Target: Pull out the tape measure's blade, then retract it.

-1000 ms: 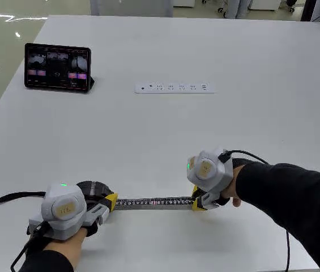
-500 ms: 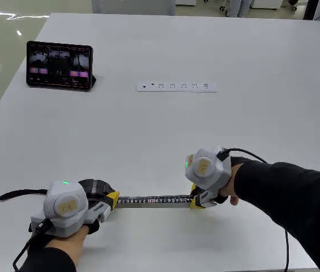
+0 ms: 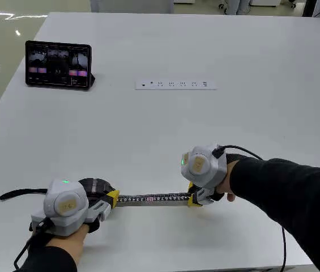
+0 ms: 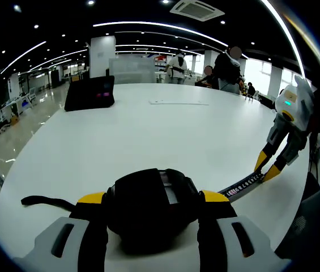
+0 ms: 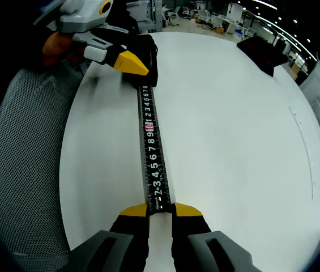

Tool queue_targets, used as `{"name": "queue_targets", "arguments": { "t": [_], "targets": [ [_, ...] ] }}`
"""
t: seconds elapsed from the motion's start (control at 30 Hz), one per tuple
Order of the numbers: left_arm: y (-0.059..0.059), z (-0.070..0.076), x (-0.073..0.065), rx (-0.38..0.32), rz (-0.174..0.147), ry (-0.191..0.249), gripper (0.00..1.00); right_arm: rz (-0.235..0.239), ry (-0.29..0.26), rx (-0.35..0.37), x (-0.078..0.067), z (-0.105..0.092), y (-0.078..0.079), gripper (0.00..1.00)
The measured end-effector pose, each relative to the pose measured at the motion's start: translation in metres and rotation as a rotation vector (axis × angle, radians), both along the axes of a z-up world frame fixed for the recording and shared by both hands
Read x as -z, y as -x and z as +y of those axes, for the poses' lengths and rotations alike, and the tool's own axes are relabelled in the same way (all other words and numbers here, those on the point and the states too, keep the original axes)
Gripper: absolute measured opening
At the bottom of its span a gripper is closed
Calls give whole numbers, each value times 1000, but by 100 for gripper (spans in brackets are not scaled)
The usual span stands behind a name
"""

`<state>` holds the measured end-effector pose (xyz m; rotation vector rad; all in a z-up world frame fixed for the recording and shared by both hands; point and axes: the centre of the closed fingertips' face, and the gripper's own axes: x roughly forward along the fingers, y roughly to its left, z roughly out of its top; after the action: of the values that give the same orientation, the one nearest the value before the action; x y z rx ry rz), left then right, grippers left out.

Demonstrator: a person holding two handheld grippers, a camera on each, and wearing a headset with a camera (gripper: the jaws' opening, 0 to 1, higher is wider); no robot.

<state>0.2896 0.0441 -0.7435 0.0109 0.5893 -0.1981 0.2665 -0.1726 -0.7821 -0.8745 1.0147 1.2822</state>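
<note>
Our left gripper (image 4: 153, 199) is clamped on the tape measure case (image 3: 94, 187), a rounded black housing with a matte look. The case sits between the gripper's two yellow-tipped jaws and rests on the smooth white table (image 3: 216, 130). A thin black wrist strap (image 3: 19, 194) lies flat on the table just left of those jaws. The blade (image 5: 150, 141) comes out of the case as a narrow, straight strip printed with numerals and one red mark. It lies along the tabletop toward our right gripper (image 5: 161, 211). That gripper's jaws are pinched together on the blade's free end, with a yellow pad on either side of it. Well beyond both grippers, a dark rectangular tablet (image 3: 58, 66) stands propped with its screen lit. A long white power strip (image 3: 175, 85) lies flat near it.
</note>
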Motion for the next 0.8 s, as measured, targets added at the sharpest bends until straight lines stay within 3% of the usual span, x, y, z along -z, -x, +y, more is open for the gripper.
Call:
{"name": "queue_targets", "arguments": {
  "t": [0.8],
  "targets": [
    [0, 0, 1, 0, 2, -1, 60, -5, -19, 8, 0, 11, 0, 11]
  ]
}}
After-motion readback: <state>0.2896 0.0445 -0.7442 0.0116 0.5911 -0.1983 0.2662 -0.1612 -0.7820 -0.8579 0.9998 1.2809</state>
